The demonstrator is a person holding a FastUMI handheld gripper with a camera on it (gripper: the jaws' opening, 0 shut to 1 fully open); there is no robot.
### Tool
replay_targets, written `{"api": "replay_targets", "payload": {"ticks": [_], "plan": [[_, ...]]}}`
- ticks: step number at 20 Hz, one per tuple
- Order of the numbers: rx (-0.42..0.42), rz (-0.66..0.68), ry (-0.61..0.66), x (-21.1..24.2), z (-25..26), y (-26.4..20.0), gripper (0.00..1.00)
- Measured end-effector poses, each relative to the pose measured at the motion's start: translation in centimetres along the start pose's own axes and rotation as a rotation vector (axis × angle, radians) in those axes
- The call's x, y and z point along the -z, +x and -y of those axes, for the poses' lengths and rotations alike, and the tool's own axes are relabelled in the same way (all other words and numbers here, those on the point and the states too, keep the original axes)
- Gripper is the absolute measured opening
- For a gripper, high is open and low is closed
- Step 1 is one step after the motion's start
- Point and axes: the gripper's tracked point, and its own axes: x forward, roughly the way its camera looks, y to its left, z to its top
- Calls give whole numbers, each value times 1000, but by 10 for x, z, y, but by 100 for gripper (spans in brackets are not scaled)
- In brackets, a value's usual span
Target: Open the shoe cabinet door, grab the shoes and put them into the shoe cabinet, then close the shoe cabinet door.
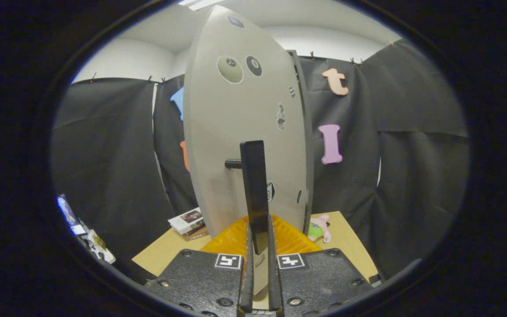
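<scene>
From the gripper's own camera, the gripper (258, 240) sits drawn in narrow, its two fingers (247, 264) standing close on either flank of a dark upright handle (254, 189), and both look to be pressing on it. That handle rises straight up at twelve o'clock from the fingers and is fixed by a short dark peg to the pale grey cabinet door (240, 127), which stands tall just behind it. The door carries a few round stickers near its top and some smaller ones down its right side, and its edge shows as a darker strip at about one o'clock from the handle. Below the door, right behind the fingers, lies a ribbed orange tray (286, 237) on a light wooden table (165, 248). At about ten o'clock from the fingertips a small stack of books (188, 221) rests on the table, and at about two o'clock a small pink and green soft toy (319, 226) lies near the door's foot.
</scene>
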Motion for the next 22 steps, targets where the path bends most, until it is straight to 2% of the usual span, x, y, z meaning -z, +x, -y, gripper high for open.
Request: {"api": "replay_targets", "payload": {"ticks": [5, 13, 17, 22], "plan": [[114, 13, -11, -2, 45, -15, 7], [249, 16, 13, -11, 120, -26, 4], [195, 7, 43, -9, 121, -26, 4], [218, -3, -1, -11, 123, -29, 4]]}}
